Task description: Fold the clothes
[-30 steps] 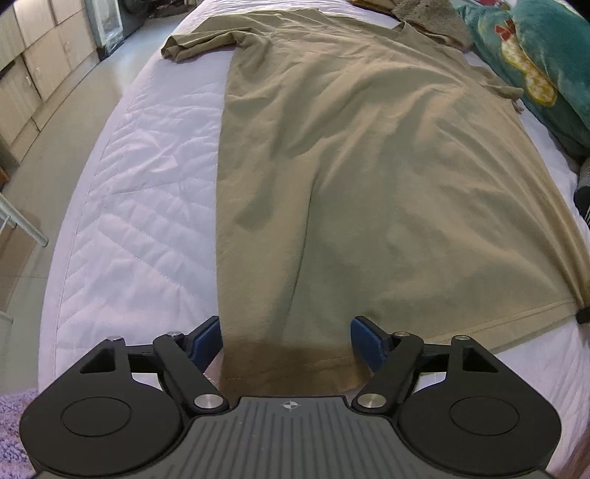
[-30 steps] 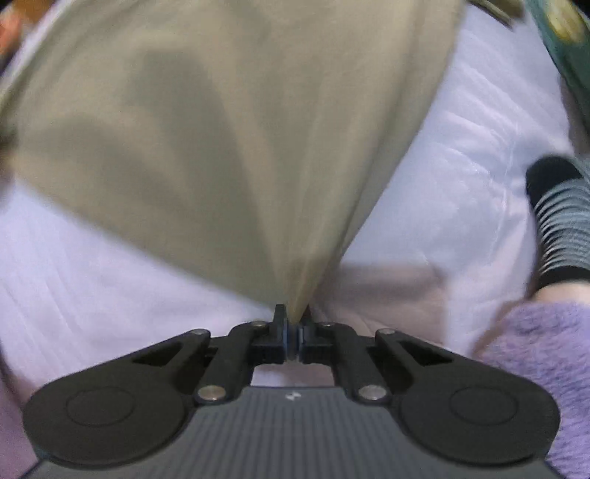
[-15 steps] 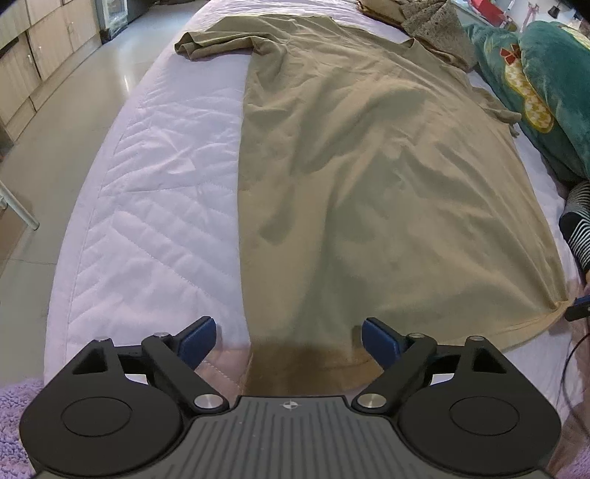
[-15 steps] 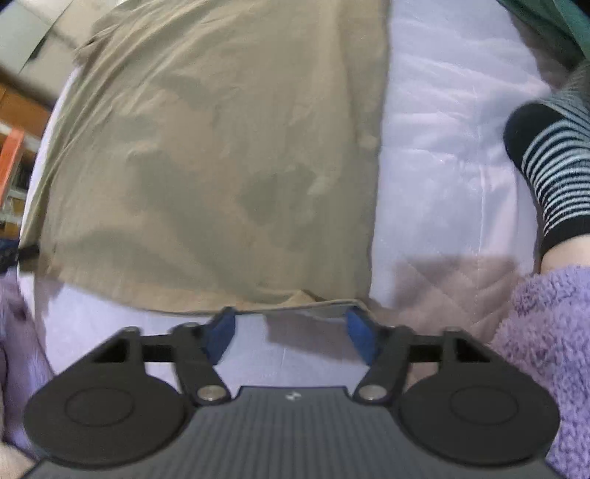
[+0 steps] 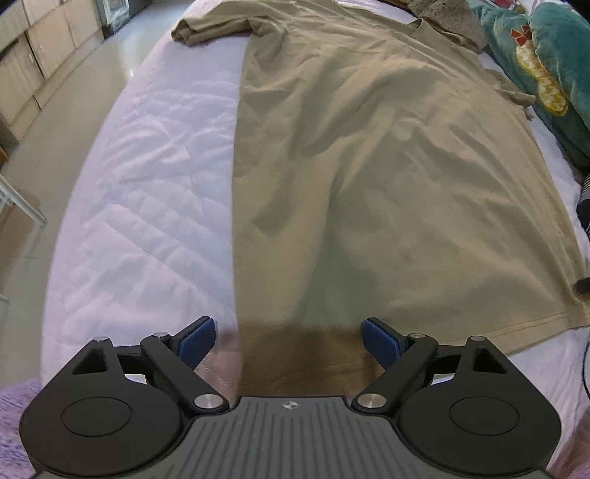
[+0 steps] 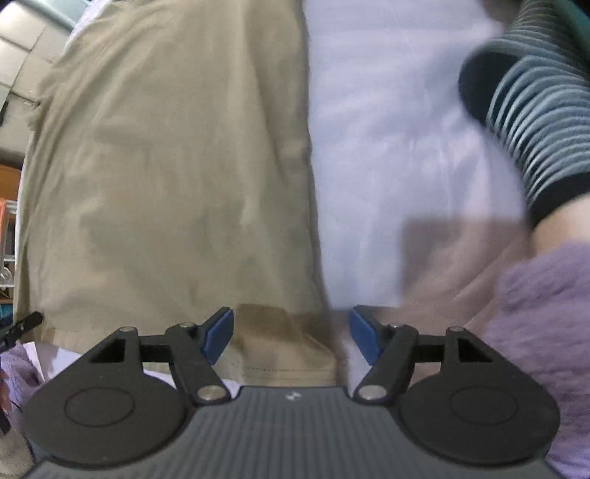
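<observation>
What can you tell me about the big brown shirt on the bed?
The shirt is a plain khaki T-shirt of thin, soft-looking cloth, spread flat and a bit wrinkled on the pale quilted bed cover. Its collar lies at the far end, and one short sleeve is bunched up there. The stitched bottom hem lies nearest. Nothing grips it.

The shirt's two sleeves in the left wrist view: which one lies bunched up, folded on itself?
The far-left sleeve, crumpled in thick folds near the bed's edge. The right sleeve, beside the teal pillow, lies flatter.
</observation>
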